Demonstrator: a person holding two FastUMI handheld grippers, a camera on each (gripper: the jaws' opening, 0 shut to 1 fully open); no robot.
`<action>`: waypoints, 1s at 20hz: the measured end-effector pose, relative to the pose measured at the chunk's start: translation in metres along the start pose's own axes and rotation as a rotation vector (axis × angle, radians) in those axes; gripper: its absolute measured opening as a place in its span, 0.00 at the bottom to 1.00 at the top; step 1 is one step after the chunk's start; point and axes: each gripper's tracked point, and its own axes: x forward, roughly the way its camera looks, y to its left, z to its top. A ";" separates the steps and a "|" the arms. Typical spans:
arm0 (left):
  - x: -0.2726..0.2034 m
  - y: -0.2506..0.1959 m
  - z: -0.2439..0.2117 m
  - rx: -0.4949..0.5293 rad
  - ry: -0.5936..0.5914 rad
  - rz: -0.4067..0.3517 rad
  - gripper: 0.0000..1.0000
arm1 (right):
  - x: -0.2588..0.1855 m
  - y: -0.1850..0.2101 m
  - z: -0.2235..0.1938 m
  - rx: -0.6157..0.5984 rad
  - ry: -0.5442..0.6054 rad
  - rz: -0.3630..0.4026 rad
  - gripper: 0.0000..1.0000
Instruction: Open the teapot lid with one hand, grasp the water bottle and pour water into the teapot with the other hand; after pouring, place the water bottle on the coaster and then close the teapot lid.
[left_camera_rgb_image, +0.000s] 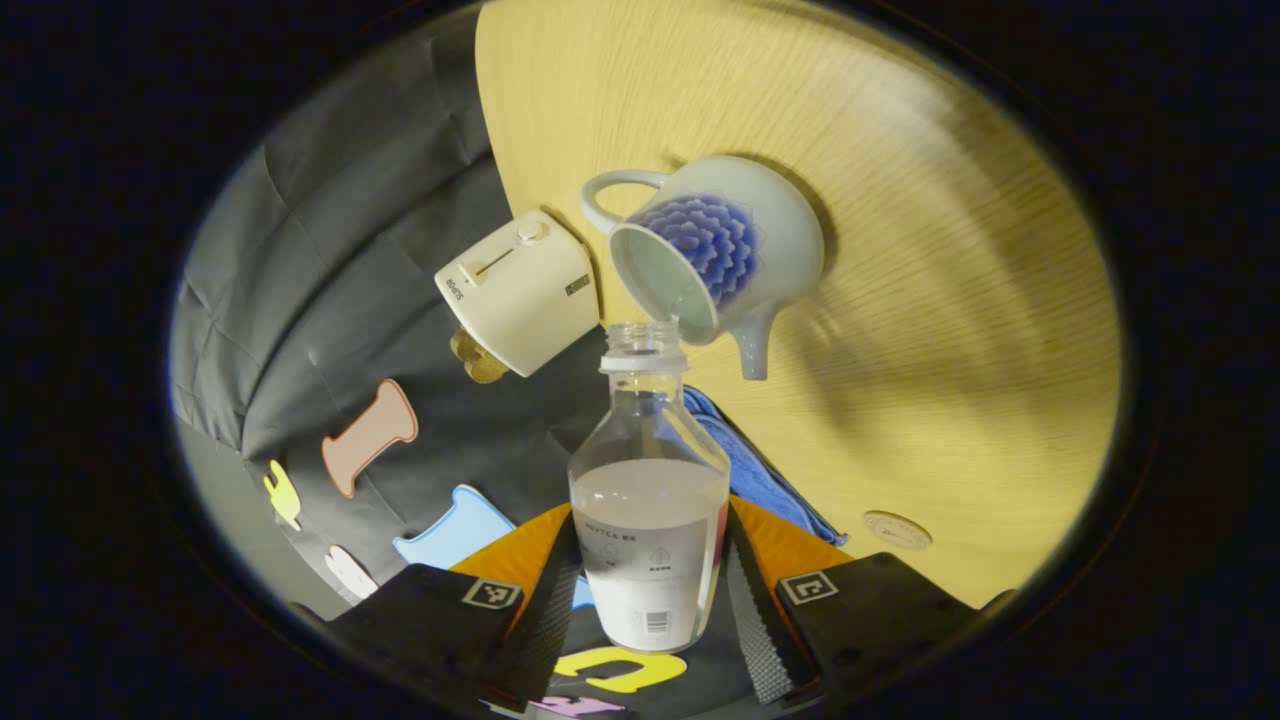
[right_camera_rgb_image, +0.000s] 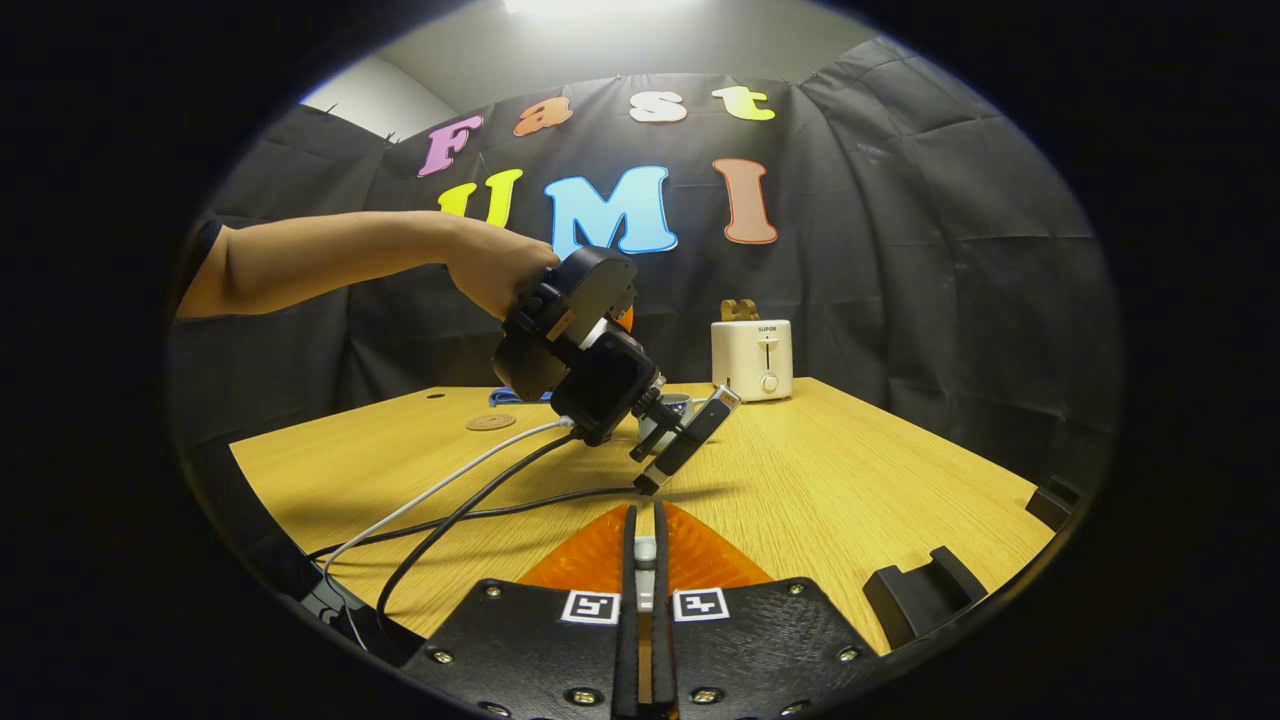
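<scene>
Both fingers of the left gripper (left_camera_rgb_image: 650, 600) are clamped on the bottle (left_camera_rgb_image: 650, 500), squeezing its lower body from either side, in the left gripper view. It's tipped toward the teapot (left_camera_rgb_image: 715, 250), its uncapped mouth right at the rim of the pot's open top, and there's clear water showing partway up inside the bottle. The teapot sits on the wooden table (left_camera_rgb_image: 950, 300), lid off, blue flower pattern on its side, handle toward the toaster (left_camera_rgb_image: 520, 290) just beside it. A blue cloth (left_camera_rgb_image: 755, 465) lies behind the bottle, and the round coaster (left_camera_rgb_image: 897, 529) sits near it on the bare wood. Over in the right gripper view, the right gripper (right_camera_rgb_image: 646, 560) is pinched nearly shut on a small pale piece between its fingers; what it is, I can't tell. Farther off, a hand (right_camera_rgb_image: 495, 265) angles the left gripper down over the table, cables (right_camera_rgb_image: 450, 510) trailing from it.
</scene>
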 end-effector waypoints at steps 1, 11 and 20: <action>0.000 0.000 0.000 0.003 0.001 -0.001 0.86 | 0.000 -0.001 0.000 -0.003 0.002 -0.002 0.05; -0.001 -0.001 0.008 -0.014 -0.021 0.005 0.86 | 0.004 -0.001 -0.010 0.001 0.037 0.001 0.05; 0.000 -0.008 0.015 -0.120 -0.071 -0.005 0.87 | 0.004 0.001 -0.013 -0.009 0.056 0.001 0.05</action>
